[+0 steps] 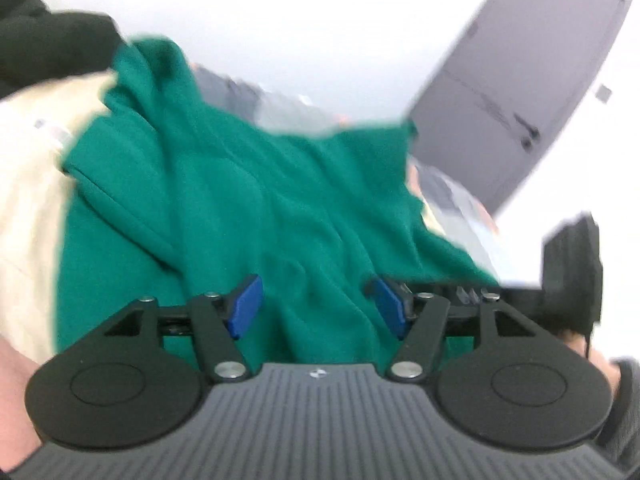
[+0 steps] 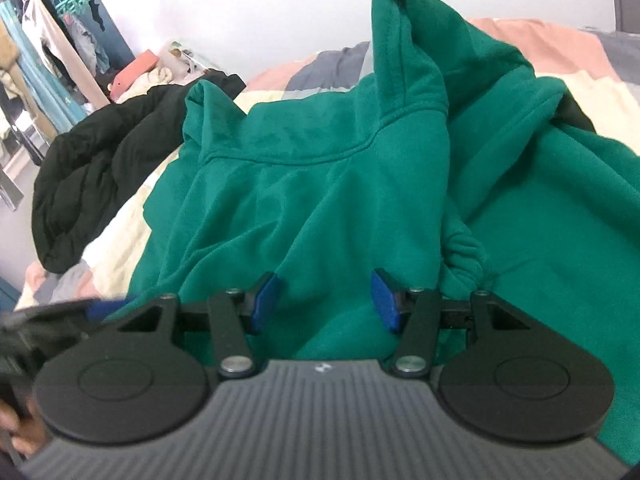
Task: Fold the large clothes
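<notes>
A green hoodie (image 2: 320, 184) lies rumpled on a bed, hood (image 2: 404, 60) standing up at the far end. It also fills the left wrist view (image 1: 256, 208), which is blurred. My right gripper (image 2: 325, 300) is open, blue pads apart, just above the hoodie's near fabric with cloth between the fingers. My left gripper (image 1: 316, 306) is open over bunched green fabric. The other gripper shows at the right edge of the left wrist view (image 1: 572, 272) and at the left edge of the right wrist view (image 2: 52, 320).
The bed has a cream, pink and grey patchwork cover (image 2: 592, 92). A black padded jacket (image 2: 92, 168) lies left of the hoodie. A clothes rack (image 2: 52, 32) stands far left. A grey door (image 1: 520, 92) and white wall are behind.
</notes>
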